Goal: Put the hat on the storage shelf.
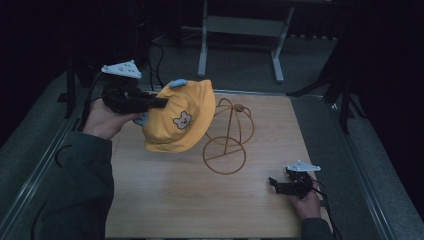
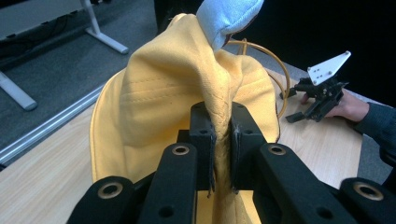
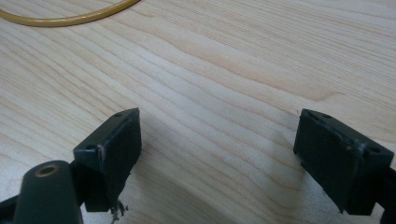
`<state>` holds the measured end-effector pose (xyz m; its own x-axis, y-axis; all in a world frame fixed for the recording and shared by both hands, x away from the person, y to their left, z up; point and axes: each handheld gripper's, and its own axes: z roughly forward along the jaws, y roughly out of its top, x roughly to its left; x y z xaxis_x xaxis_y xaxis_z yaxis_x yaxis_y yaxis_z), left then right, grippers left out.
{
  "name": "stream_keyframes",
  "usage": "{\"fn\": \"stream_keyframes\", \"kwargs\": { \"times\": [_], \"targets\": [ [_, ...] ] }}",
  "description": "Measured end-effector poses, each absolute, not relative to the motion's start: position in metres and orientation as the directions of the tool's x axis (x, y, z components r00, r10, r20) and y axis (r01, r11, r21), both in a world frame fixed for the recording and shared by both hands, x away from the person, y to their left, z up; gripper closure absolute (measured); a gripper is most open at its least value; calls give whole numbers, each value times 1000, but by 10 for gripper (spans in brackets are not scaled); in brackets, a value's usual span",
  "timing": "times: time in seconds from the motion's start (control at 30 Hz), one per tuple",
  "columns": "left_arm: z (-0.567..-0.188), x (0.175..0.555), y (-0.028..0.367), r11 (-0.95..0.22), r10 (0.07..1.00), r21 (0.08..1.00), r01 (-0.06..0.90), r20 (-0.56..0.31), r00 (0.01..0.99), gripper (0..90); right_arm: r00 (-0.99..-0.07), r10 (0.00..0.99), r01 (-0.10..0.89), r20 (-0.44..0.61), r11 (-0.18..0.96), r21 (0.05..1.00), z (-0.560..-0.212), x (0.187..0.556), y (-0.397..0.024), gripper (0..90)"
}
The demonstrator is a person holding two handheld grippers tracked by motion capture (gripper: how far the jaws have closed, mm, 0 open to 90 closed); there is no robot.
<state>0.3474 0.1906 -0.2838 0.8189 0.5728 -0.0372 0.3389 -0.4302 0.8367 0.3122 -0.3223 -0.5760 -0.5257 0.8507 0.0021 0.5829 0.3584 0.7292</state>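
We see the left gripper (image 2: 222,140) pinching a fold of the yellow hat (image 1: 181,120) — lifted above the table (image 1: 165,200), beside the wire stand (image 1: 227,137). Our right gripper (image 3: 219,154) rests low on the wood — jaws wide, nothing between them.

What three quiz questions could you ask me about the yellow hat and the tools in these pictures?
1. True or false: the left tool is pinching a fold of the yellow hat.
2. Which is the hat doing? A) lying flat on the table B) held up beside the wire stand C) sitting fully on the stand
3. Are the right tool's jaws apart or together, and what is under them?

Key:
1. True.
2. B.
3. Apart, with nothing between them; bare wooden table lies under them.
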Motion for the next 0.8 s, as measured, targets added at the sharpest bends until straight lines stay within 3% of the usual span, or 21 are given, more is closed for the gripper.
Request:
{"fn": "stream_keyframes", "kwargs": {
  "times": [0.8],
  "targets": [
    [-272, 354, 161, -455, 544, 834, 314, -19, 839, 818, -526, 850, 582, 1, 359, 730, -576, 312, -322, 151]
  ]
}}
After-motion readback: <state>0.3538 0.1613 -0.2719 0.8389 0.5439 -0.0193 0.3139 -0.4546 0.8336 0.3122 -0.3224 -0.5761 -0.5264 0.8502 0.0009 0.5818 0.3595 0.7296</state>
